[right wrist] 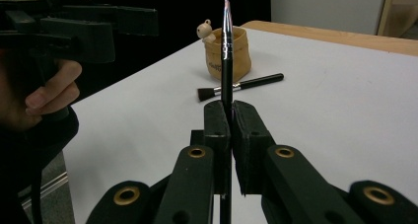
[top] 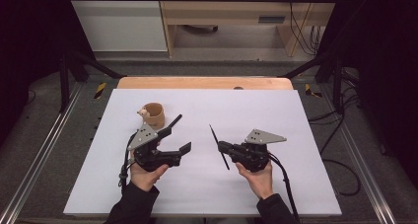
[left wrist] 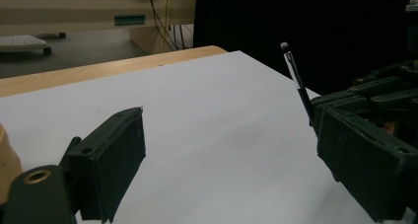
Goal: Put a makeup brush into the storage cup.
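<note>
My right gripper [top: 223, 146] [right wrist: 230, 120] is shut on a thin black brush [top: 217, 141] [right wrist: 226, 46], gripped near its middle so that both ends stick out. In the left gripper view the brush [left wrist: 296, 78] rises at the right. My left gripper [top: 176, 139] [left wrist: 236, 169] hovers open over the white sheet with nothing between its jaws. A tan cup [top: 154, 114] [right wrist: 227, 54] with a small figure on its rim stands just beyond the left gripper. Beside the cup lies a flat black brush [top: 176, 120] [right wrist: 241, 86].
A white sheet [top: 276, 110] covers the wooden table [top: 207, 82]. Black frame bars [top: 74, 61] and cables [top: 340, 135] surround the table. A wooden cabinet [top: 231, 17] stands behind it on the floor.
</note>
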